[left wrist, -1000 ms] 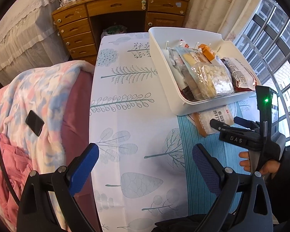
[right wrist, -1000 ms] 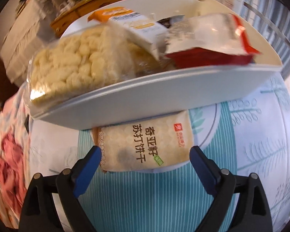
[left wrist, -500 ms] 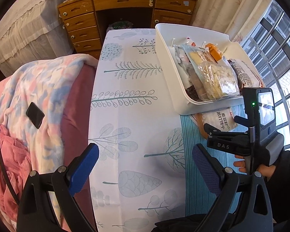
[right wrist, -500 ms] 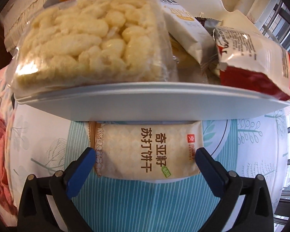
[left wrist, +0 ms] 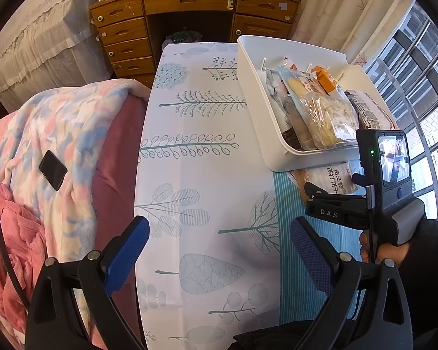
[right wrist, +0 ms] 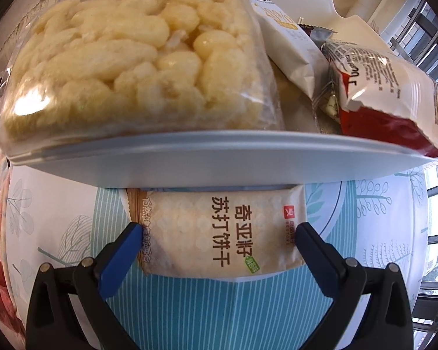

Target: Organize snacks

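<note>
Lying low in frame, cracker pack (right wrist: 219, 233) is straddled by wide-spread right gripper (right wrist: 219, 233), white bin (right wrist: 219, 160) above; left gripper (left wrist: 219, 242) is spread, empty.

"奇亚籽苏打饼干" on cracker packet (right wrist: 219, 230), "DAS" on right gripper (left wrist: 328, 213)

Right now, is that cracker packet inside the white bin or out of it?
Out. The cracker packet lies flat on the tablecloth, in front of the white bin.
</note>
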`<act>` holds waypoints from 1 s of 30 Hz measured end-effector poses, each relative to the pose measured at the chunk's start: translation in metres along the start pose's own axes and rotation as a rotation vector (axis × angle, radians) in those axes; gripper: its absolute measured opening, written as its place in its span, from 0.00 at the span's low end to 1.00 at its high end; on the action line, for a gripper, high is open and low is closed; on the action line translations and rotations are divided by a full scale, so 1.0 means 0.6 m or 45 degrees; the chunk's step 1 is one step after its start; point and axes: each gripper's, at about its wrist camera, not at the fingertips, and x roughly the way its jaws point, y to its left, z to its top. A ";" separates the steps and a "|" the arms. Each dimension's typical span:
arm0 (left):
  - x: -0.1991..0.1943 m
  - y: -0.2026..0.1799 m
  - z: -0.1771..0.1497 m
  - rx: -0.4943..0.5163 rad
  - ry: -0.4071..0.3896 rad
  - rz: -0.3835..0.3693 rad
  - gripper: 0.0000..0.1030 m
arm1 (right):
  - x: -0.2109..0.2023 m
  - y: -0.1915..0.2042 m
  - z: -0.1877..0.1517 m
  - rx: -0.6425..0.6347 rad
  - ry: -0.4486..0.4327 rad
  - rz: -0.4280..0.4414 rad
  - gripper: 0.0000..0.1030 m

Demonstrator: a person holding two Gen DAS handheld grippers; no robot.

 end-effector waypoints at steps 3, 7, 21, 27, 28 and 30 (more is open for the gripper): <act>-0.005 0.001 -0.004 0.002 -0.009 0.002 0.94 | 0.005 -0.016 0.000 0.002 0.016 0.007 1.00; -0.015 0.008 -0.009 -0.012 -0.031 0.011 0.94 | 0.002 -0.013 -0.005 -0.009 0.048 0.019 1.00; -0.049 0.014 -0.037 -0.009 -0.078 -0.004 0.94 | -0.011 -0.018 -0.051 0.033 0.123 0.122 1.00; -0.063 0.010 -0.044 0.008 -0.103 -0.014 0.94 | -0.046 -0.024 -0.048 0.013 0.031 0.219 0.11; -0.065 0.009 -0.044 0.012 -0.105 -0.016 0.94 | -0.047 -0.030 -0.045 0.052 0.056 0.250 0.10; -0.071 0.004 -0.044 0.026 -0.120 -0.023 0.94 | -0.050 -0.045 -0.044 0.138 0.061 0.291 0.10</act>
